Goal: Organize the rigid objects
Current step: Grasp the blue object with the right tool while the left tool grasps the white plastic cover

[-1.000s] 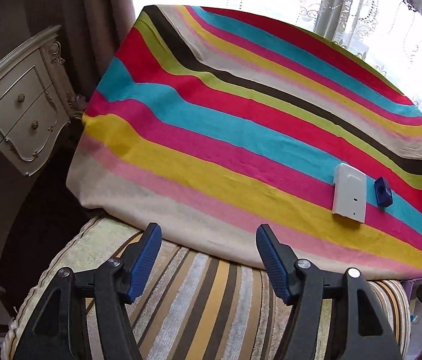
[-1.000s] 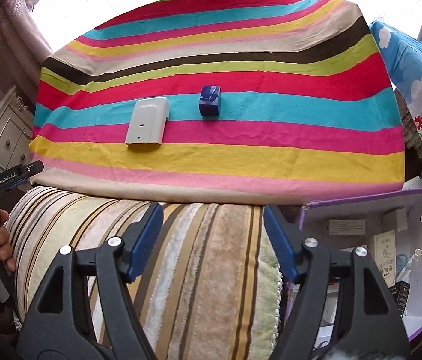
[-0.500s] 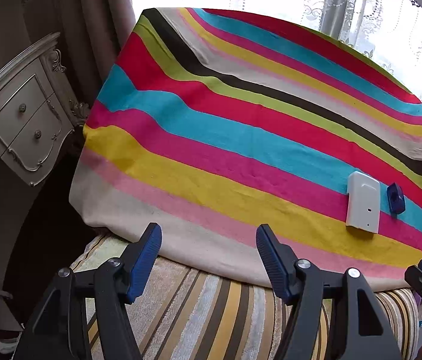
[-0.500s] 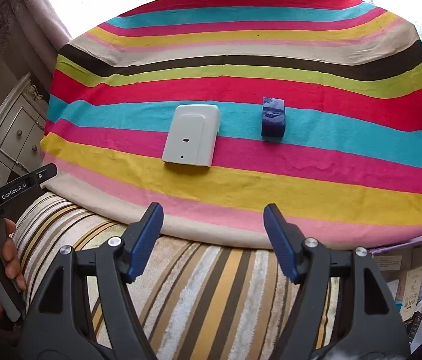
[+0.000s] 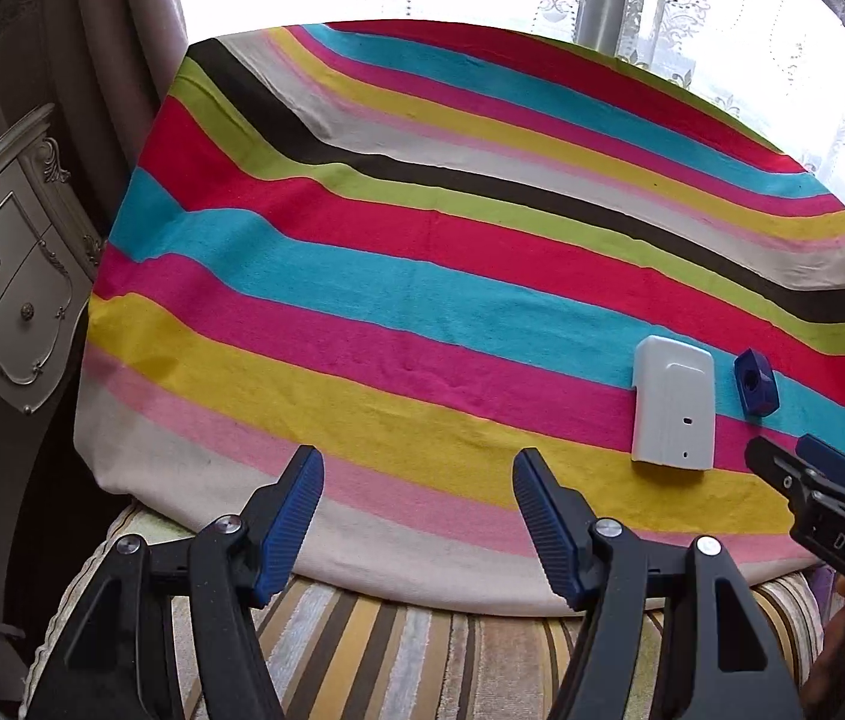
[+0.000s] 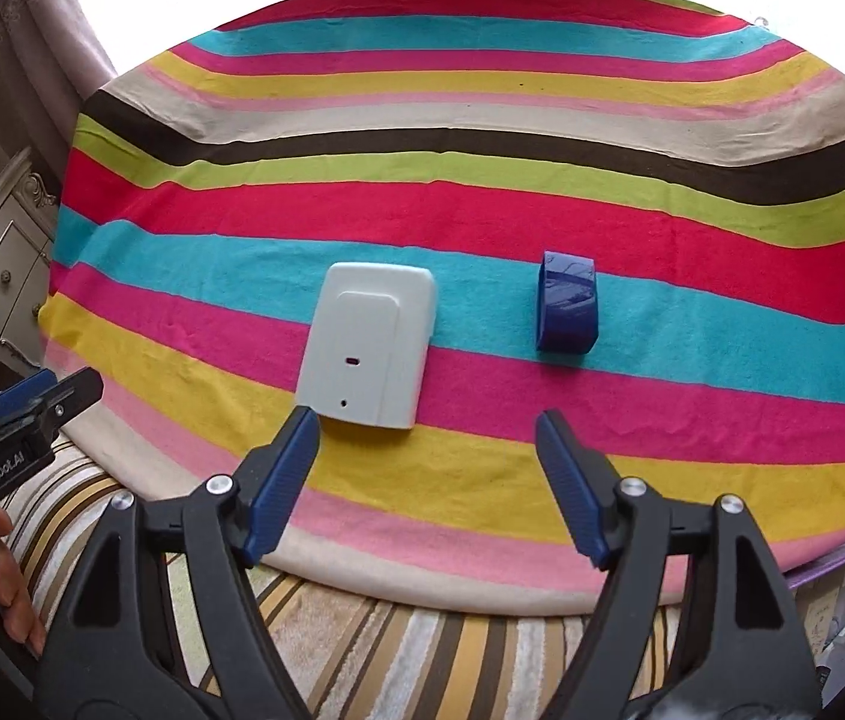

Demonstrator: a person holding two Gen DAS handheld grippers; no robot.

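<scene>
Two objects: a flat white plastic rectangular case (image 6: 369,343) and a small dark-blue plastic block (image 6: 565,310), side by side, apart, on a bright striped cloth (image 6: 482,192).
Right gripper (image 6: 425,441): empty jaws opening; case lies just ahead, slightly left, long axis pointing away.
Left gripper (image 5: 416,477): spread, empty, farther; case well to its right.
Nearer hand: right, likely picks first.

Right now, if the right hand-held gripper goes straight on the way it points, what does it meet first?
Probably the striped cloth just right of the white plastic case; the opening right hand-held gripper holds nothing. Depth is unclear.
</scene>
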